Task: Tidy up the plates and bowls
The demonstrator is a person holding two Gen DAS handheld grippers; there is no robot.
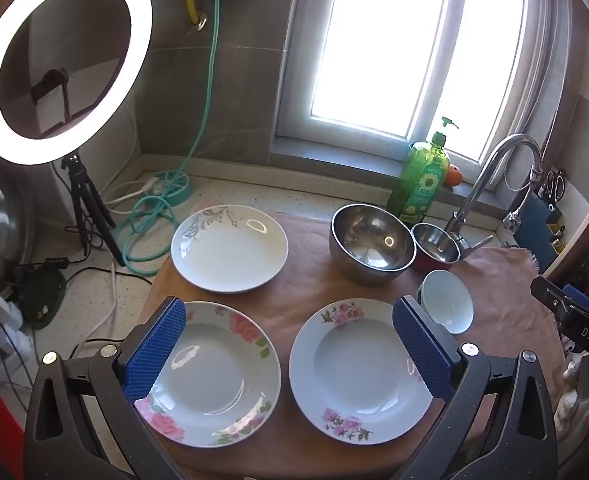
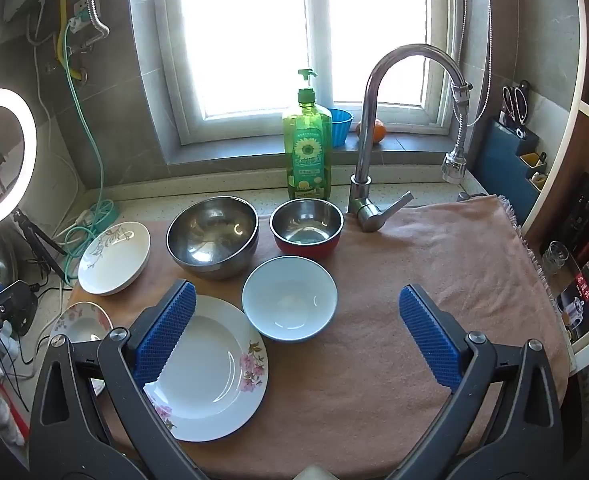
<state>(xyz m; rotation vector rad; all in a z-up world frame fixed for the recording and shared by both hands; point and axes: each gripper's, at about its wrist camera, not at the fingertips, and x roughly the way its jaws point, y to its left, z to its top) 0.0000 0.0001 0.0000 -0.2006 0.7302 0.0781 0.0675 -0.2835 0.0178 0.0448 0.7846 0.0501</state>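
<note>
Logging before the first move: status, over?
Left gripper open, right gripper open, both empty. Three floral plates, three bowls unstacked on pink towel. Nothing blocking.

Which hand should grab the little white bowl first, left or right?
Probably the right. The white bowl lies almost straight ahead of the open right gripper. For the open left gripper it sits off to the right, past the pink-flowered plate.
</note>
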